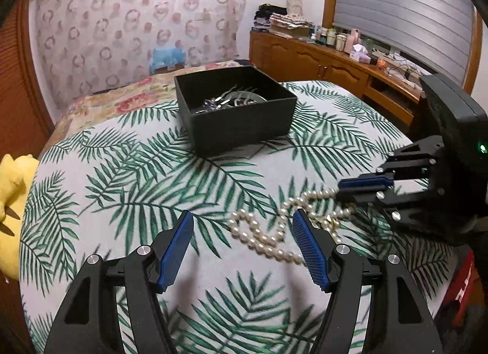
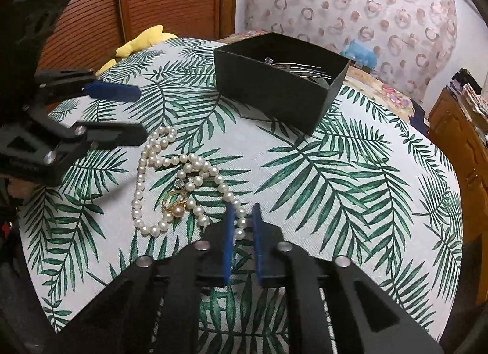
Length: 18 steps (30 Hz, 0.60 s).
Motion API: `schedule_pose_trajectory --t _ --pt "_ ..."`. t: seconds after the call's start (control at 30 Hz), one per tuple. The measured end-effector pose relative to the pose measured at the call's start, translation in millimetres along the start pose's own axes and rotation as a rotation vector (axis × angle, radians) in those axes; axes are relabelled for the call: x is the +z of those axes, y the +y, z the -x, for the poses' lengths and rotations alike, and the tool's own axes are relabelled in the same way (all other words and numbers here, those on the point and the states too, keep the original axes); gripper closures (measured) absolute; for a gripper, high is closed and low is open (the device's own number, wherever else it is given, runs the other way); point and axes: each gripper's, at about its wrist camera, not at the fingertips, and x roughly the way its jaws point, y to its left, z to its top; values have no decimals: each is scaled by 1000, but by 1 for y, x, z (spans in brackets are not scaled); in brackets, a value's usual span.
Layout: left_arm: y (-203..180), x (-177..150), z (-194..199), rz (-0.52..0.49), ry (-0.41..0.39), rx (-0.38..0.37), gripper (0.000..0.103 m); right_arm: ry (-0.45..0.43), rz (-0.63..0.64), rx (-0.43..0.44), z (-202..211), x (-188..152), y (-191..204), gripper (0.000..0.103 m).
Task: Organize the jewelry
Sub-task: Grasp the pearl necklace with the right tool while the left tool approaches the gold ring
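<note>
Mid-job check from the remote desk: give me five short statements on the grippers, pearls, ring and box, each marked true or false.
1. The right gripper is closed on the pearl necklace. True, or nearly: its fingers are narrowly spaced around one end of the strand.
2. The left gripper is shut on the necklace. False: its fingers are wide apart and hold nothing.
3. The black box is empty. False: a metal hair comb lies inside.
4. A gold pearl ring lies on the palm-leaf cloth among the pearls. True.
5. The box has its lid on. False: it is open on top.
</note>
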Motion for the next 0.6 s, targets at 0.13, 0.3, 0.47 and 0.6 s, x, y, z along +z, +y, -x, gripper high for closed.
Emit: schedule_pose_trajectory --t 0.13,0.3,0.47,0.6 --pt "-11 -6 0 1 8 -33 39 -5 -29 15 1 -2 -5 94" --pt "-29 -6 -9 -28 28 -89 61 -23 -63 6 5 -2 -14 95" --pt "-40 -4 -22 -33 58 -148 83 -37 -78 13 8 -5 -17 95" --pt "-42 -1 -31 -24 81 -184 90 -44 -79 16 9 -6 -17 95"
